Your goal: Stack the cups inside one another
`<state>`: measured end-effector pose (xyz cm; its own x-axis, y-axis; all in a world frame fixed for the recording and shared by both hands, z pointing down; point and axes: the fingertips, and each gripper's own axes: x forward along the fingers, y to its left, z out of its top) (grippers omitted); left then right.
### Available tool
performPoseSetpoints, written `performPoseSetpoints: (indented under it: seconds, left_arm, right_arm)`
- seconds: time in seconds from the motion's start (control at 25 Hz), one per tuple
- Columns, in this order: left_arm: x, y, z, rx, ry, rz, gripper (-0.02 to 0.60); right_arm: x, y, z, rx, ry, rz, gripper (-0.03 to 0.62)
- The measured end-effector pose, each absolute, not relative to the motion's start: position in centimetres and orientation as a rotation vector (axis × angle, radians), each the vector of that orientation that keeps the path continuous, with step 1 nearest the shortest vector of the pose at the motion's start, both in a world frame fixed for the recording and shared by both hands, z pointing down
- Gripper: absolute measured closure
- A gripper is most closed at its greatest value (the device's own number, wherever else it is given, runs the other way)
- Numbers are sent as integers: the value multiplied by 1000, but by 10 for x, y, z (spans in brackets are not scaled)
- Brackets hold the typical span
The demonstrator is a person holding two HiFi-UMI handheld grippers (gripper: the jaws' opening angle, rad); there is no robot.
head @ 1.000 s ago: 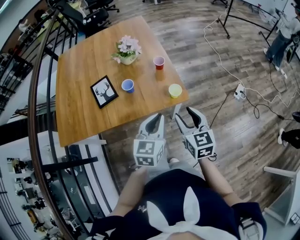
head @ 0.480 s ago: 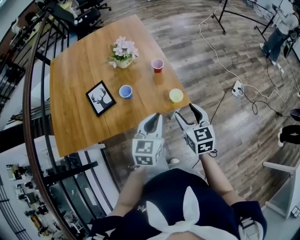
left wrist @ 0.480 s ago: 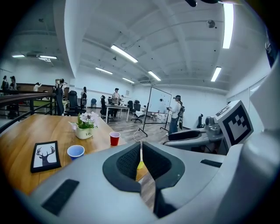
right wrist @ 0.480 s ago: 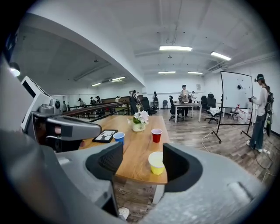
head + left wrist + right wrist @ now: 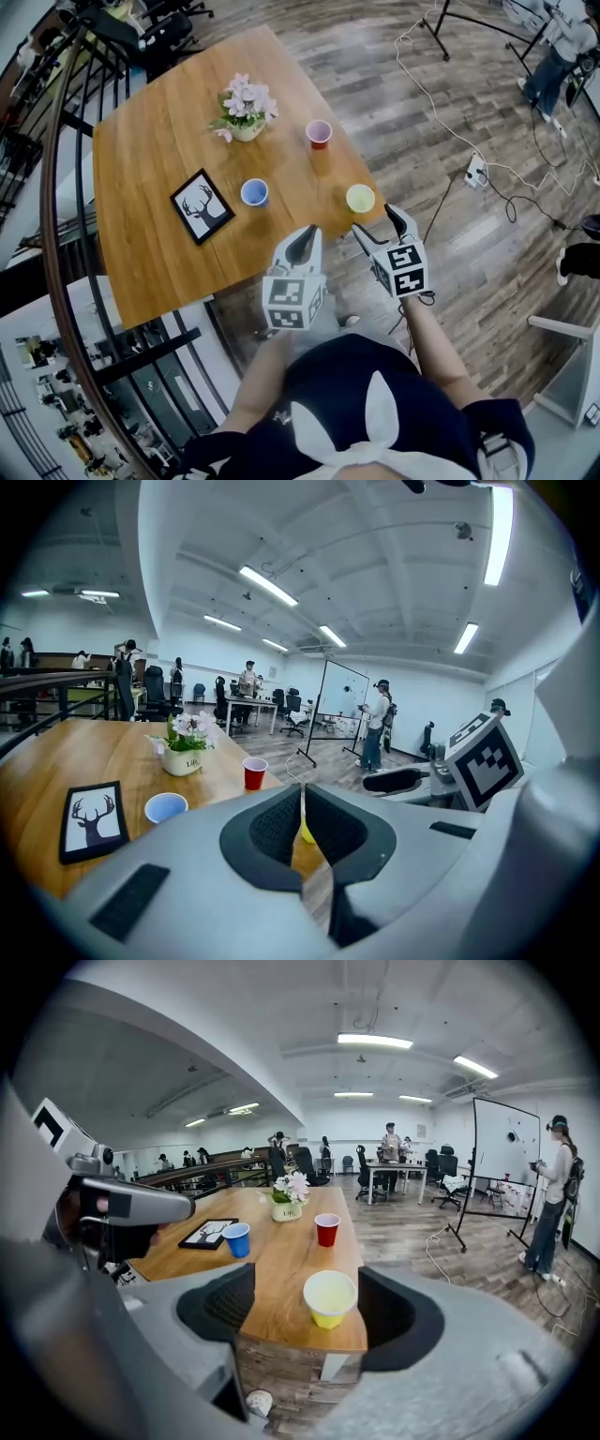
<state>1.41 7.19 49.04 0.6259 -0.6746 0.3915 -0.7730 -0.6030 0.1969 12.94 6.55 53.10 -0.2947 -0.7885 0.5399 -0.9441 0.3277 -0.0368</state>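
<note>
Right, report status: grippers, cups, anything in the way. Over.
Left gripper shut, empty. Right gripper jaws just been opening, empty, lined up on yellow cup. Blue cup, red cup apart, unstacked. Flowerpot and picture frame off to the side.

Showing yellow on the nearest cup (image 5: 360, 198), blue on the middle cup (image 5: 254, 192), red on the far cup (image 5: 319, 133), a black deer on the white framed picture (image 5: 203, 205), black-and-white squares on the marker cubes (image 5: 292, 302).
</note>
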Motion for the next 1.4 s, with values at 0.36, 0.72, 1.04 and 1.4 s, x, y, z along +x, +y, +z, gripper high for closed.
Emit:
performPoseSetpoints:
  seconds: [0.36,0.72,1.04,1.4]
  left_arm:
    - [-4,35,506,2494,-1099,429,552]
    - [-17,6,526,2486,-1027,457,552]
    - [-26,0,534,2490,-996,465,552]
    - [-38,-5,536,2477,-1003,466,552]
  right_arm:
    - [130,34,575,1521,-2056,597,252]
    - [136,14,611,1566,-1941,670,250]
    - [136,8,632,1569,-1893,722,250]
    - [130,4,633,1553,-1870,679,279]
